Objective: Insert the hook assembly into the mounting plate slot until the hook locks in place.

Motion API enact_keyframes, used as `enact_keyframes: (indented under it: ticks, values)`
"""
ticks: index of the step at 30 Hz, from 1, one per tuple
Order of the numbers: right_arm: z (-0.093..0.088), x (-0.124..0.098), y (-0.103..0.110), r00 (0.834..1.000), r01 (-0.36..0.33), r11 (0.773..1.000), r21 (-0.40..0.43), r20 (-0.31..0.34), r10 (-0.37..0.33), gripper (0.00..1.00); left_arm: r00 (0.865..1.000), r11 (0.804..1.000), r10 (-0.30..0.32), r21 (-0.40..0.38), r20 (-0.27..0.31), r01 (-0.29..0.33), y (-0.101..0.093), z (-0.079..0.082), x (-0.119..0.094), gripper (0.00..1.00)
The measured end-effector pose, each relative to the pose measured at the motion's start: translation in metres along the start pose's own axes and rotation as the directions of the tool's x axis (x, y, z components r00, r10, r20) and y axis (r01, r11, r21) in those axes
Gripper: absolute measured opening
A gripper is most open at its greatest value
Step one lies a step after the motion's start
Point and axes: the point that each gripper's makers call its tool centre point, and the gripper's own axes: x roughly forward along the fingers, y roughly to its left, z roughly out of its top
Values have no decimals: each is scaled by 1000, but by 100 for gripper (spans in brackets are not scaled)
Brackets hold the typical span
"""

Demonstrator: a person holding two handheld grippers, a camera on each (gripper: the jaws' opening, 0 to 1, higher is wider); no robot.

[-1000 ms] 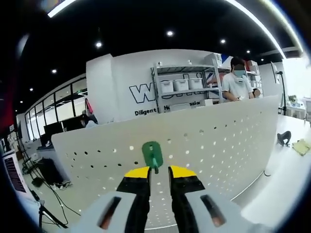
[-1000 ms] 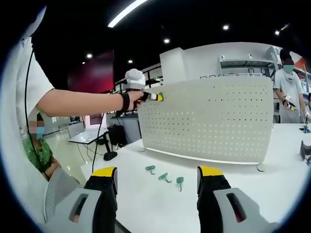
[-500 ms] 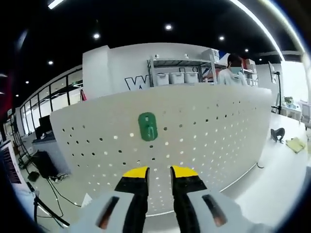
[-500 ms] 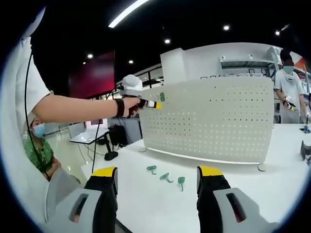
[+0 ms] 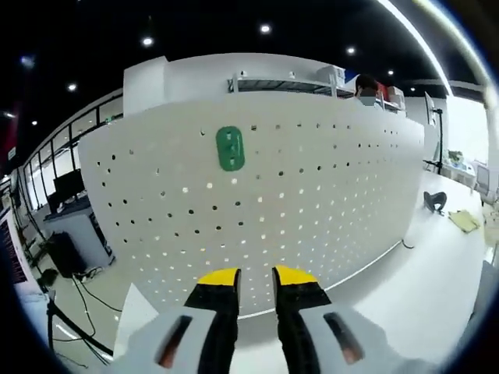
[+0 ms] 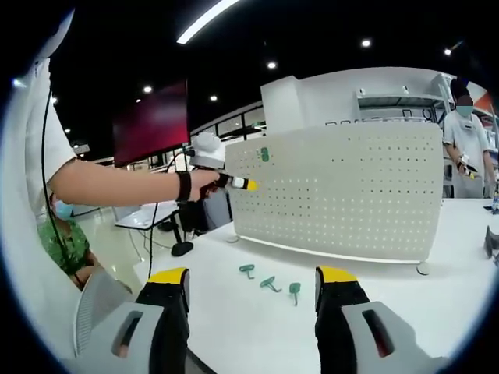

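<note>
The green hook (image 5: pixel 229 148) sits on the white perforated mounting plate (image 5: pixel 335 195), upper left of centre in the left gripper view. It hangs flat against the holes with nothing holding it, so it appears seated in its slot; whether it has truly locked cannot be told from here. In the right gripper view it is a small green patch near the plate's upper left corner.

The left gripper (image 5: pixel 256 276) rises from the bottom centre of its own view, its yellow-tipped jaws nearly pressed together with only a thin gap and nothing between them. It stands apart from the plate and below the hook, a sign that it is done with that piece. Left of centre in the right gripper view, the same gripper points at the plate from the end of the person's outstretched arm (image 6: pixel 117 183).

The right gripper (image 6: pixel 249 284) has its jaws spread wide and empty, low in its view, hovering above the worktop (image 6: pixel 374 273). Beyond its jaws, 3 more green hooks (image 6: pixel 270 283) lie loose on the worktop in front of the plate, probably awaiting their turn.
</note>
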Motion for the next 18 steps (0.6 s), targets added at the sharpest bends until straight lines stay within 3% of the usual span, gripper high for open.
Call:
enact_keyframes:
  ticks: [12,18]
  values:
    - [-3,0,2,1000,-2,1000,11,0,2,66,992,996,-89,-4,-84,89,-23,-56,-7,21]
    - [-7,-2,1,1000,5,1000,21,-8,-5,65,980,989,-144,21,-137,149,-39,-85,-14,21]
